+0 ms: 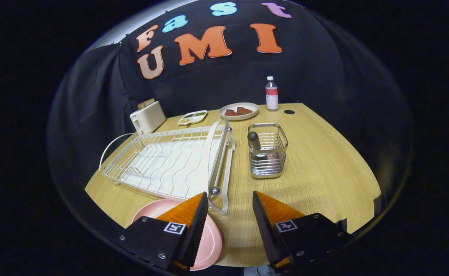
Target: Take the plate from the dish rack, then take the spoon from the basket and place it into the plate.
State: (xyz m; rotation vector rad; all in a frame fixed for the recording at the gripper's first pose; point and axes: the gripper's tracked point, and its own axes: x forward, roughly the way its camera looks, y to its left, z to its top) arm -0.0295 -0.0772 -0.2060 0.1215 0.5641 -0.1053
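A pink plate [211, 241] lies flat on the wooden table near its front edge, partly under my left finger [192, 224]. My gripper [230, 201] is open above the table with nothing between its fingers. Just ahead and to the left stands the white wire dish rack [170, 163], with no plate in it. Beyond the right finger, a wire basket [267, 155] holds the spoon [253, 141], whose dark handle sticks up out of it at the left side.
At the back of the table are a white toaster [147, 117], a small divided dish [192, 117], a plate with brown food [239, 111] and a plastic bottle [271, 94]. Bare wood lies right of the basket [324, 161].
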